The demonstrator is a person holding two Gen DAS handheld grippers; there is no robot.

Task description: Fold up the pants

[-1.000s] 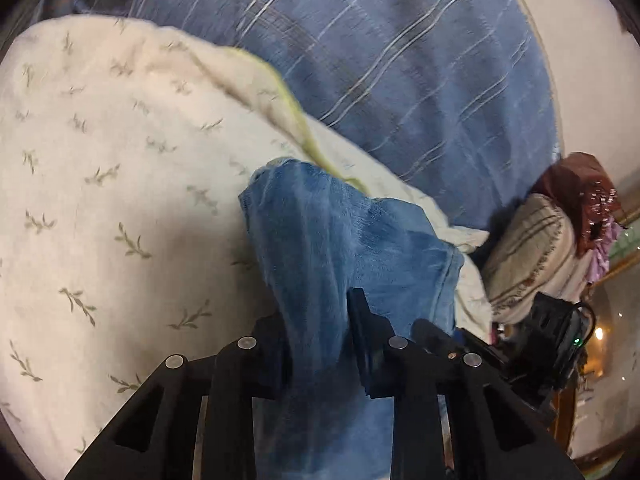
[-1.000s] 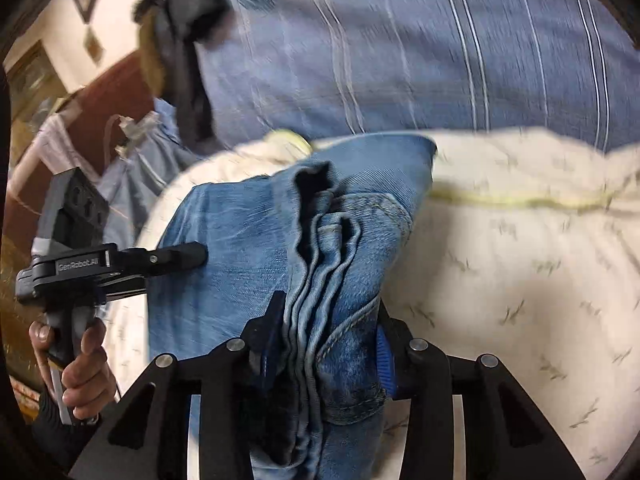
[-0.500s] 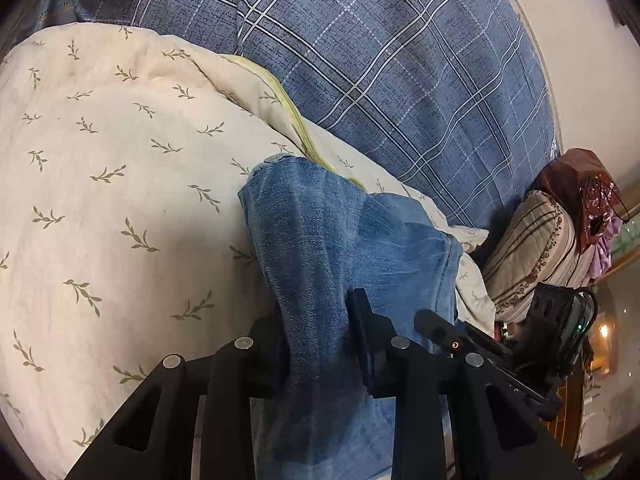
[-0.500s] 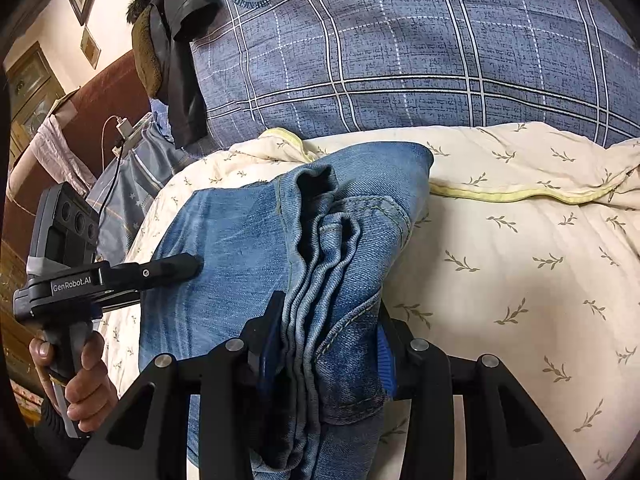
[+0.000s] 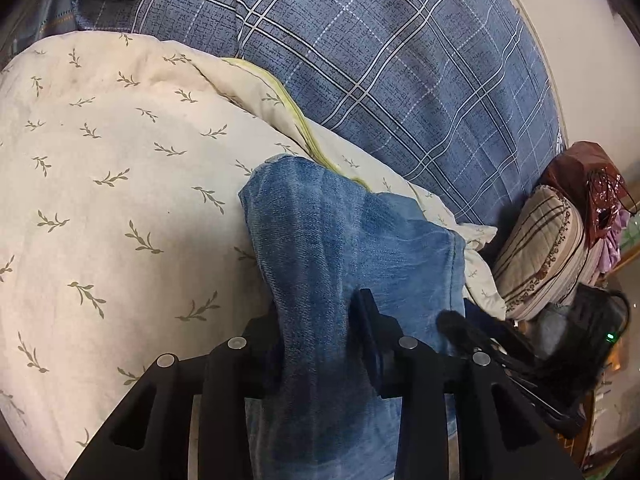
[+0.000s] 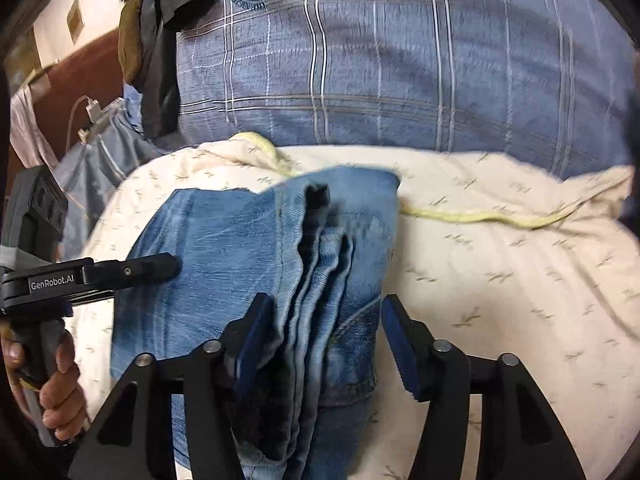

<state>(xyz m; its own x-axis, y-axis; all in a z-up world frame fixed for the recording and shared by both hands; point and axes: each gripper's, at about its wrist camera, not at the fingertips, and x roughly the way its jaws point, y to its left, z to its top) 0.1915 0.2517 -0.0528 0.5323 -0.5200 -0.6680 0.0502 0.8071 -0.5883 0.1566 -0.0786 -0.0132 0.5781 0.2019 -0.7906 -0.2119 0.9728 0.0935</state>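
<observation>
Presently catalogued: one pair of blue denim pants (image 5: 360, 248), folded into a thick bundle and lying on a cream quilt (image 5: 100, 184) with a leaf print and yellow piping, spread over a bed. A blue plaid blanket (image 5: 400, 72) lay beyond the quilt; a striped cushion (image 5: 540, 248) sat at the far right of the left wrist view.

Left gripper (image 5: 316, 344): jaws drawn in on a ridge of the denim at the near edge of the bundle, cloth filling the gap between them.

Right gripper (image 6: 326, 344): jaws set apart wider than the stacked layers (image 6: 316, 280) between them. The blue pad (image 6: 396, 344) on the right side stood clear of the cloth; the left pad touched or nearly touched it, and which could not be told. This reads as a loosened hold rather than a grip. The frame was blurred with motion.

Handling notes, as judgement: the denim appeared heavy and fairly stiff for cloth, holding its creases and standing up in ridges rather than slumping. It looked rough enough not to slip between pads. Several layers together made a thick bite, so a wide opening would be needed. The best hold would be at the stacked edges and seams, where all layers could be caught at once; a pinch on the top layer alone would likely peel the fold open.
</observation>
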